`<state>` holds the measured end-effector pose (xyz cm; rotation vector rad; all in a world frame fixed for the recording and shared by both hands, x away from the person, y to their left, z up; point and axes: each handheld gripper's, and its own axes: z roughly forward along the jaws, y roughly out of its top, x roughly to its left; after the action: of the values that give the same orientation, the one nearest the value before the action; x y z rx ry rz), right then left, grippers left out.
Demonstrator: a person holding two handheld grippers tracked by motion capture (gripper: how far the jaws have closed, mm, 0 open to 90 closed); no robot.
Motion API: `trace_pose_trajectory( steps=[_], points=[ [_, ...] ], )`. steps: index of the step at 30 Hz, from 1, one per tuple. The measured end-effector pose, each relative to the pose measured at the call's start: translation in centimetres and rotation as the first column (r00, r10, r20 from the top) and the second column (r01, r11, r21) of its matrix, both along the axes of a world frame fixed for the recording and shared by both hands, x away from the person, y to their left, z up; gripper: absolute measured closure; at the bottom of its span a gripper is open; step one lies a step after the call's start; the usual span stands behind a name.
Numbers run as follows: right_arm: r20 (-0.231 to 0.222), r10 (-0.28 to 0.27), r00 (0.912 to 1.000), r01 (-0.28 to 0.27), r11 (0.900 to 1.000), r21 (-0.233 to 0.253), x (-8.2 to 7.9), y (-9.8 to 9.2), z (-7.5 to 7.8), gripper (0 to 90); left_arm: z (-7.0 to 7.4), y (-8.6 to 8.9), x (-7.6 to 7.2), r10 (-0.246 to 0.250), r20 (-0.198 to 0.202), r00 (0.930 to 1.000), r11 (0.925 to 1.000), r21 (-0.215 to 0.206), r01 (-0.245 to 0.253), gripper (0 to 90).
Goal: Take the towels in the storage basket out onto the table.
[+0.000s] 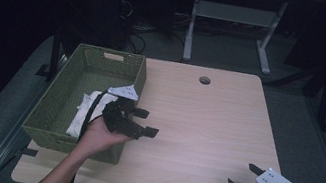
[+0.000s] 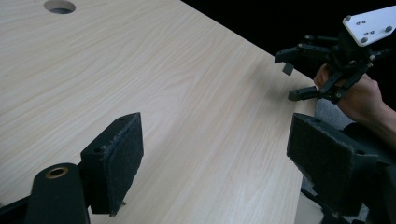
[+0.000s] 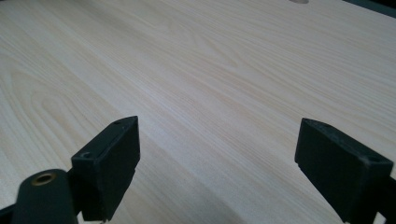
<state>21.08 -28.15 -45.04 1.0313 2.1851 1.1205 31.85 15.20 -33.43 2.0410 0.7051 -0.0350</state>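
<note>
A green woven basket [image 1: 57,103] stands at the table's left side with a white cloth [image 1: 80,111] lying in it. My left gripper [image 1: 146,122] hovers just right of the basket's near right corner, jaws wide open and empty, pointing right across the wooden table [image 1: 206,124]. In the left gripper view its gripper [image 2: 215,154] spans bare tabletop [image 2: 140,70], with the other gripper [image 2: 295,74] farther off. My right gripper [image 1: 243,177] sits near the table's front right corner, open and empty. The right gripper view has that gripper [image 3: 217,154] over bare wood [image 3: 210,60].
A round cable hole [image 1: 204,80] lies near the table's far edge and also appears as a cable hole [image 2: 59,6] in the left gripper view. A white desk frame [image 1: 235,18] stands beyond on the grey floor. The surroundings are dark.
</note>
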Motion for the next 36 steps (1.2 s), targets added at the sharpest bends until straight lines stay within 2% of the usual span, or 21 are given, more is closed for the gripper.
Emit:
trace_pose_trajectory(
  steps=[12, 16, 22, 30, 33, 36],
  points=[
    [-0.004, 0.007, 1.0, -0.007, 1.0, -0.005, 0.0, 0.2, -0.1, 13.7, 0.7, 1.6, 0.0, 0.011, 0.007, 0.9999, 0.9997, 0.019, -0.012, 19.0],
    [0.001, 0.01, 1.0, -0.01, 1.0, -0.008, 0.0, 0.3, 0.0, 13.7, 1.0, 2.9, 0.2, 0.015, 0.007, 0.9999, 0.9996, 0.022, -0.016, 19.0],
    [0.001, 0.015, 0.9999, -0.015, 1.0, -0.012, 0.1, 0.4, 0.0, 13.7, 1.1, 4.9, 0.8, 0.048, -0.005, 0.9988, 0.9987, 0.016, -0.048, 19.0],
    [-0.001, 0.016, 0.9999, -0.017, 1.0, -0.018, 0.1, 0.4, -0.1, 13.7, 1.0, 7.3, 1.2, 0.083, -0.012, 0.9965, 0.9961, 0.03, -0.083, 19.2],
    [0.004, 0.02, 0.9998, -0.02, 1.0, -0.021, 0.1, 0.5, 0.0, 13.7, 0.7, 9.0, 1.6, 0.107, -0.024, 0.9939, 0.9941, 0.018, -0.107, 19.2],
    [0.003, 0.018, 0.9998, -0.018, 1.0, -0.02, 0.1, 0.6, -0.1, 13.7, 0.2, 10.1, 1.8, 0.132, -0.035, 0.9906, 0.9911, 0.024, -0.131, 19.6]
  ],
)
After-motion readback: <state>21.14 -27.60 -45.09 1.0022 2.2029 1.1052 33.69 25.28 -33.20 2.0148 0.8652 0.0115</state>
